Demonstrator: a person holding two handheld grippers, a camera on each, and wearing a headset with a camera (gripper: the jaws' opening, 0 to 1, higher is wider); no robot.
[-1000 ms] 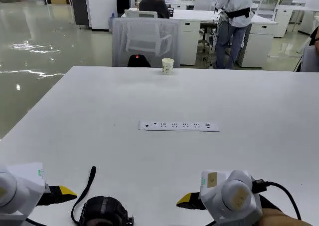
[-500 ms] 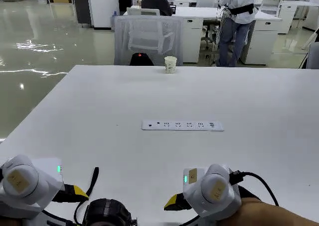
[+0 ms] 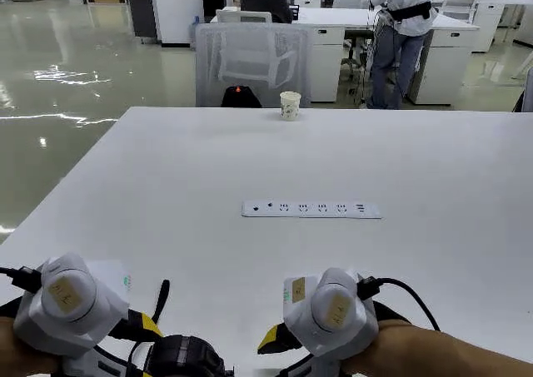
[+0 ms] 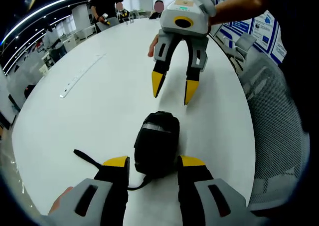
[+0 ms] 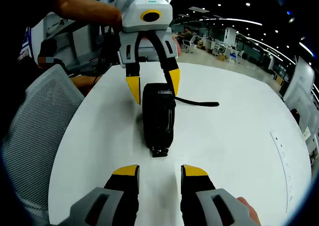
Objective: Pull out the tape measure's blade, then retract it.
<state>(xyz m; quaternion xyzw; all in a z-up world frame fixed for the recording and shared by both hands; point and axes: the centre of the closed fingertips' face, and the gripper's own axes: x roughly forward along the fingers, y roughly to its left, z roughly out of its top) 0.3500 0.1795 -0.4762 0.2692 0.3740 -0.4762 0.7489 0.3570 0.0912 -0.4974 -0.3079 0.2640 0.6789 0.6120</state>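
A black tape measure (image 3: 185, 359) lies on the white table (image 3: 275, 161) at its near edge, with its wrist strap (image 3: 158, 298) trailing away. In the left gripper view the case (image 4: 157, 141) sits between my left gripper's (image 4: 153, 162) yellow fingertips (image 4: 115, 162), which straddle its rear with a little space. My left gripper (image 5: 153, 85) looks open around the case (image 5: 158, 111). My right gripper (image 5: 159, 172) is open a short way in front of the blade hook (image 5: 158, 151), holding nothing. It faces the left gripper (image 3: 154, 331) from the right (image 3: 271, 339).
A white power strip (image 3: 311, 209) lies mid-table and a paper cup (image 3: 290, 105) stands at the far edge. A mesh chair (image 3: 250, 61) and people at desks are beyond. The table's near edge runs just under the grippers.
Both grippers have come inward toward the tape measure, the left one now straddling the case. The tape measure has stayed put. The head camera has tilted slightly.
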